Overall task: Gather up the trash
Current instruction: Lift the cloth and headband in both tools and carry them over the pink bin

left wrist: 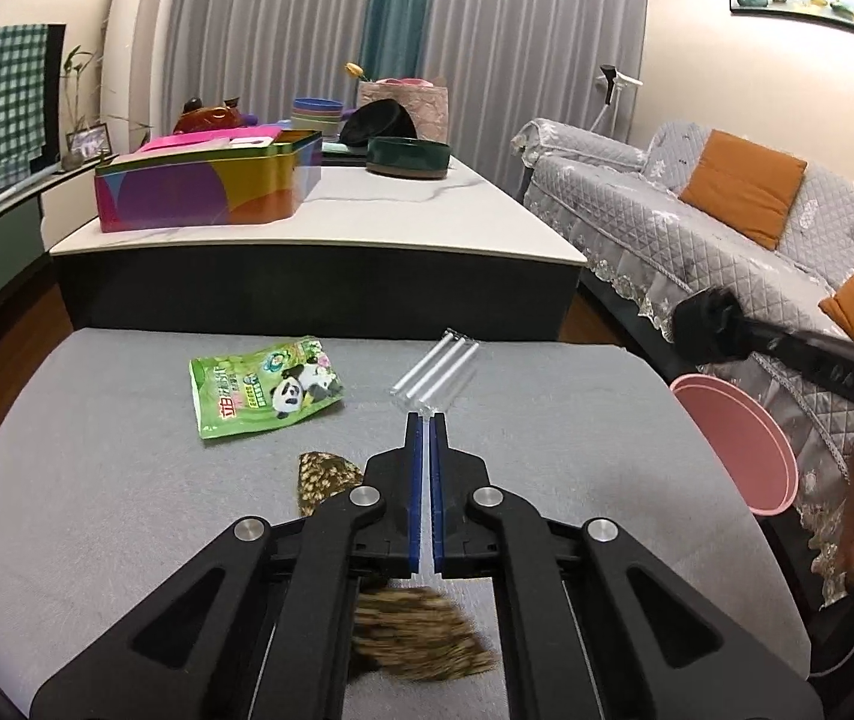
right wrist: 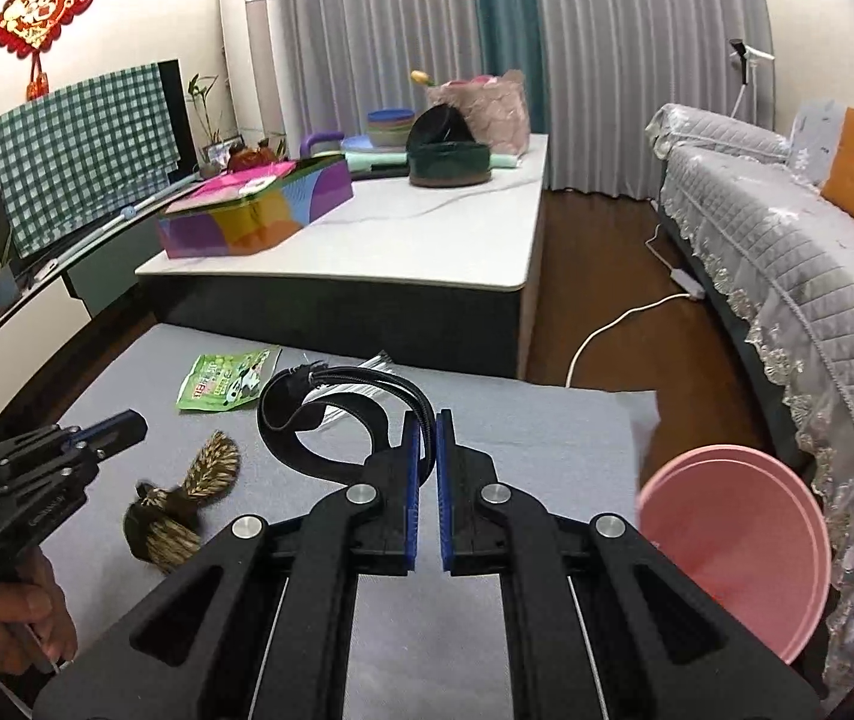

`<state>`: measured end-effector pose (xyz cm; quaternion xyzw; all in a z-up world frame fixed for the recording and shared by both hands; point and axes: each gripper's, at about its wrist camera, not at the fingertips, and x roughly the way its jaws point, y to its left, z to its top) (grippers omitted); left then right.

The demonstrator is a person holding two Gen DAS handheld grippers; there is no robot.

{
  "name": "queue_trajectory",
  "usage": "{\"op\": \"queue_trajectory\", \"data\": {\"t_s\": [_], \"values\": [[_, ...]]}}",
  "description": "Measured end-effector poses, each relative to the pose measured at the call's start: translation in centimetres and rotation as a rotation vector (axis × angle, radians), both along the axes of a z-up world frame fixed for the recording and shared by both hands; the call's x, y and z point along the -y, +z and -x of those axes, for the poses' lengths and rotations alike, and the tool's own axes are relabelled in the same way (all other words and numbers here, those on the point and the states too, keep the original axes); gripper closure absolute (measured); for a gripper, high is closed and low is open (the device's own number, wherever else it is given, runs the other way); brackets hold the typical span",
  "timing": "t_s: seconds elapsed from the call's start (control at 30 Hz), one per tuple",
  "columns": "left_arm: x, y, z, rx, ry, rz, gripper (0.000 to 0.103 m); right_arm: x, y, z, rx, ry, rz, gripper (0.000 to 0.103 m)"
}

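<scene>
On the grey mat lie a green panda snack bag, a clear pack of white straws and a brown speckled wrapper. My left gripper hovers above the wrapper, shut, with nothing visibly held. The right wrist view shows that left gripper well left of the straws. My right gripper is shut on a black bundle of cable and strap, lifted over the mat. A pink bin stands at the mat's right edge, just right of the right gripper.
Beyond the mat is a low white table with a colourful tin and a dark green bowl. A grey-covered sofa runs along the right. A white power cord lies on the wooden floor.
</scene>
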<state>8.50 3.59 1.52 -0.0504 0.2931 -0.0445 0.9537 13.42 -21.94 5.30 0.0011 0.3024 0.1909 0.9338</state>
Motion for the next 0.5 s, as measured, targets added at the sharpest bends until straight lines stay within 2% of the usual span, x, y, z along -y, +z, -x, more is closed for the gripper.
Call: {"op": "queue_trajectory", "data": {"t_s": [0.17,0.2,0.23,0.3,0.37,0.43,0.5], "values": [[-1.2,-0.9,0.0,-0.045,0.021,0.051,0.099,2.7,1.4,1.4,0.022,-0.011,-0.019,0.097],[-1.3,-1.2,0.1,-0.057,0.028,0.055,0.093,3.3,1.6,1.7,0.028,-0.011,-0.018,0.097],[-1.5,-1.7,0.2,-0.071,0.034,0.062,0.082,3.7,1.7,1.8,0.031,-0.011,-0.019,0.097],[-1.7,-2.7,0.3,-0.098,0.046,0.064,0.065,4.6,1.5,2.0,0.03,-0.015,-0.035,0.097],[-1.4,-3.8,0.5,-0.122,0.046,0.042,0.061,5.2,1.1,2.1,0.026,-0.022,-0.059,0.097],[-1.1,-4.5,0.6,-0.141,0.057,0.015,0.047,5.6,0.2,2.1,0.011,-0.028,-0.082,0.097],[-0.9,-5.2,0.8,-0.164,0.08,-0.007,0.042,5.7,-0.7,1.9,-0.008,-0.03,-0.094,0.097]]}}
